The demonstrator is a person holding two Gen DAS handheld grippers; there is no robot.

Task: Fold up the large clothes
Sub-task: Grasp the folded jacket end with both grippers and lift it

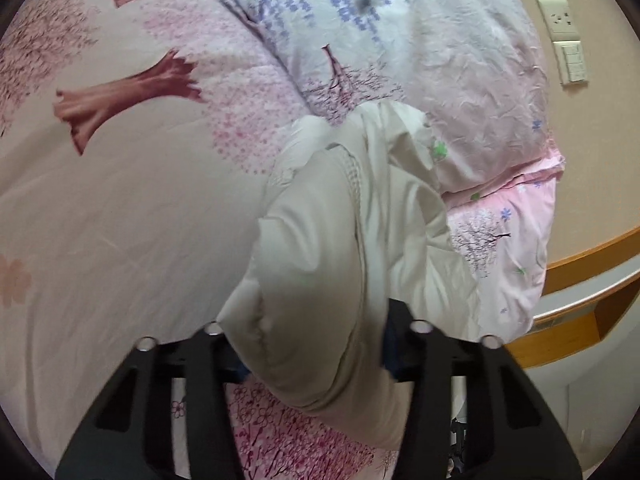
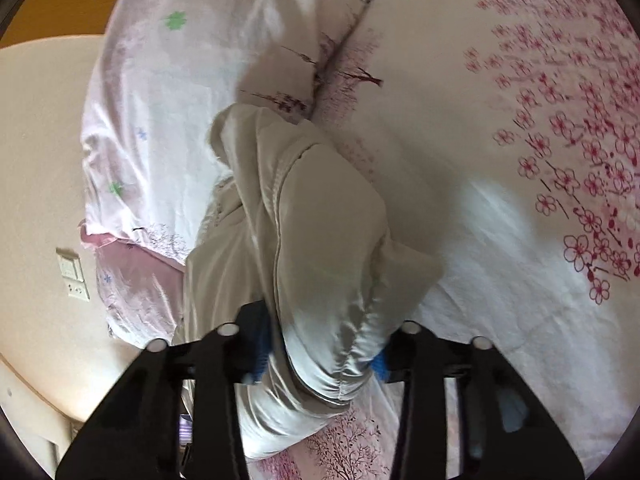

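- Your left claw (image 1: 314,354) is clamped on a thick bunched fold of the cream garment (image 1: 320,248); cloth fills the gap between both fingers, and its blue pads are mostly buried in it.
- Your right claw (image 2: 320,354) grips the same cream garment (image 2: 320,240) too, with a gathered, shiny edge squeezed between the blue pads (image 2: 260,354).
- No open gap shows in either claw; both are narrowed onto fabric.
- From the left claw the garment runs forward and slightly right, ending against the rumpled quilt (image 1: 460,60) ahead.
- From the right claw the garment runs forward and left, a puffy fold bulging to the right just ahead of the fingers.
- Under and around both claws lies the bed sheet (image 1: 100,220), cream with pink blossom and tree print; blossoms sit far right of the right claw.
- Wall sockets (image 1: 558,18) are far ahead-right of the left claw, with a wooden ledge (image 1: 592,256) to its right.
- Both views are blurry, so the garment type is unclear.
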